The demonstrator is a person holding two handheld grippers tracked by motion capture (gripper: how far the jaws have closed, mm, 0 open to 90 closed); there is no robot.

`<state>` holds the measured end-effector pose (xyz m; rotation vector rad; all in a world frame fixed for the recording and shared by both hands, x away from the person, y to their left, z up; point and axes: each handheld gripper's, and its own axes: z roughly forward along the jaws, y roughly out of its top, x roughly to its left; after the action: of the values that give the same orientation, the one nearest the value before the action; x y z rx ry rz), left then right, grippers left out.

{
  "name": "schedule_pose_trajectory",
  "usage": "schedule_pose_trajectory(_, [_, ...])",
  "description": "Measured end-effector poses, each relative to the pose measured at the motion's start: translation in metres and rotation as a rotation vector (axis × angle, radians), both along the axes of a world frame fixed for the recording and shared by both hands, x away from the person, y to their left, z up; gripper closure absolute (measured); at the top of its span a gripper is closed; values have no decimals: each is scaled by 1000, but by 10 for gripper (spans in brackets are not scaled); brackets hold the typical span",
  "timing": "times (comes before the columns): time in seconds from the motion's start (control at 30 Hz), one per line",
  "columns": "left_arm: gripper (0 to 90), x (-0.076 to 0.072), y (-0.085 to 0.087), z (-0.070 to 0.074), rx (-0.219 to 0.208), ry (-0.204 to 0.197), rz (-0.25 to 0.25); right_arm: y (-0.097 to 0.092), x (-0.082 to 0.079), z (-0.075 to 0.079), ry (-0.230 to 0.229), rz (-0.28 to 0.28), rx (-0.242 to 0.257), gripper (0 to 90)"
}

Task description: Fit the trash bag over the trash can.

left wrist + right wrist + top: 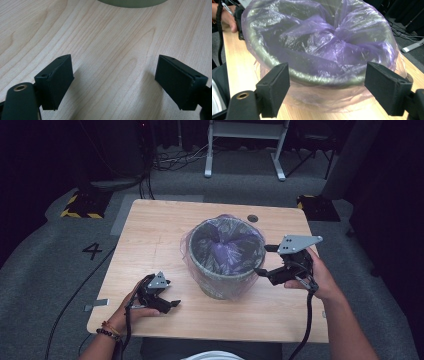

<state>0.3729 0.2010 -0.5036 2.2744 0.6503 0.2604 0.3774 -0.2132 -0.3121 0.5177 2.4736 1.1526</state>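
Table (150,235): light wood top, rectangular, standing on grey carpet. A small dark round hole (252,218) sits near its far edge, at about one o'clock from the bin.

Bin (220,287): round, grey-green, upright just right of the table's centre. It is the largest thing on the top. In the left gripper view its base shows at twelve o'clock, well apart from the jaws.

Liner bag (227,250): thin purple plastic, see-through, draped over the bin's rim and hanging partway down the outer wall. Inside, the film is bunched and crumpled toward the middle. In the right gripper view the liner (324,42) shows glossy folds, and its loose skirt lies against the wall below the rim.

Right gripper (265,260): held in the person's right hand at three o'clock from the bin, pointing at the rim. Jaws spread wide, one to each side of the near rim as its own camera sees it, with nothing pinched; whether a pad brushes the film I cannot tell.

Left gripper (172,304): held in the left hand at eight o'clock from the bin, low over the bare wood. Jaws spread, nothing between them.

Bracelet (107,330): beaded, on the left wrist.
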Motion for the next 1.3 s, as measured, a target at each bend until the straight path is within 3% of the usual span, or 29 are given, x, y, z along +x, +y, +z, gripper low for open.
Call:
schedule_pose_trajectory(0.57, [148,0,0,0,0,0,0,-10,-7,-21,-5,-46,-61,202])
schedule_pose_trajectory(1.3, [148,0,0,0,-1,1,0,-17,-9,-59,37,-71,-115,205])
